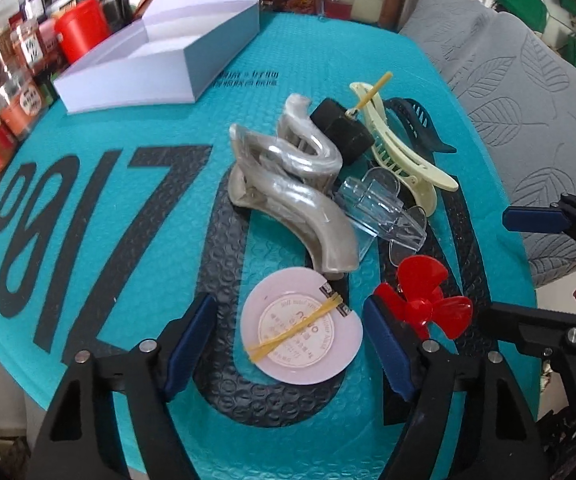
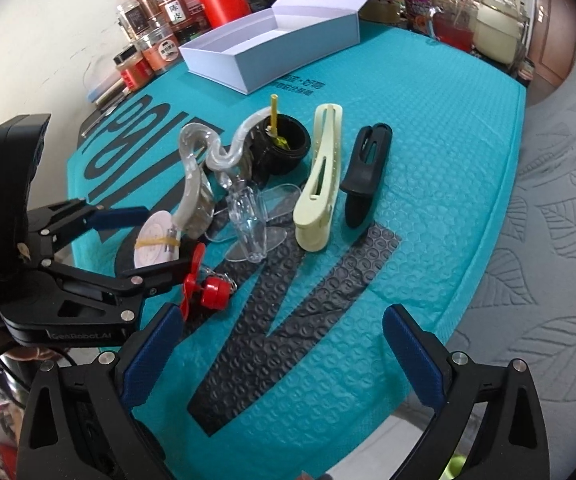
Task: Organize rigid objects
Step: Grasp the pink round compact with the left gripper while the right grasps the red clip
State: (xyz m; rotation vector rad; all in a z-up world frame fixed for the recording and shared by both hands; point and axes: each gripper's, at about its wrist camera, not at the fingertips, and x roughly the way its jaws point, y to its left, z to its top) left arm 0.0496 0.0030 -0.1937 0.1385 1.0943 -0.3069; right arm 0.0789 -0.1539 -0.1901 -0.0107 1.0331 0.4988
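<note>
The left tongs [image 1: 288,344] hang steeply over the near end of the pile on the teal mat [image 1: 99,288], jaws parted, with the white disc [image 1: 302,326] lying flat between the blue pads. The pads do not touch it, so nothing is grasped yet. The red propeller [image 1: 424,300] sits just outside the right pad, touching or nearly so. The right tongs [image 2: 283,350] are released too, over bare mat well short of the cream clip [image 2: 320,184] and the black clip [image 2: 364,168].

The step looks like picking up the disc to carry it to the open white box [image 1: 159,56] at the far side of the worktop.

The disc is thin and lies flat, so the pads should go right down to the mat and close on its rim across the widest part. The yellow rubber band [image 1: 296,330] crosses it, so gripping off the band should avoid slip. Keep the right pad clear of the propeller, or it gets dragged along. The pearly wavy clip [image 1: 288,196] rests at the disc's far edge, possibly overlapping it. Lift slowly, drawing toward the near side, so the clip and the clear clip [image 1: 380,208] beside it stay put.
</note>
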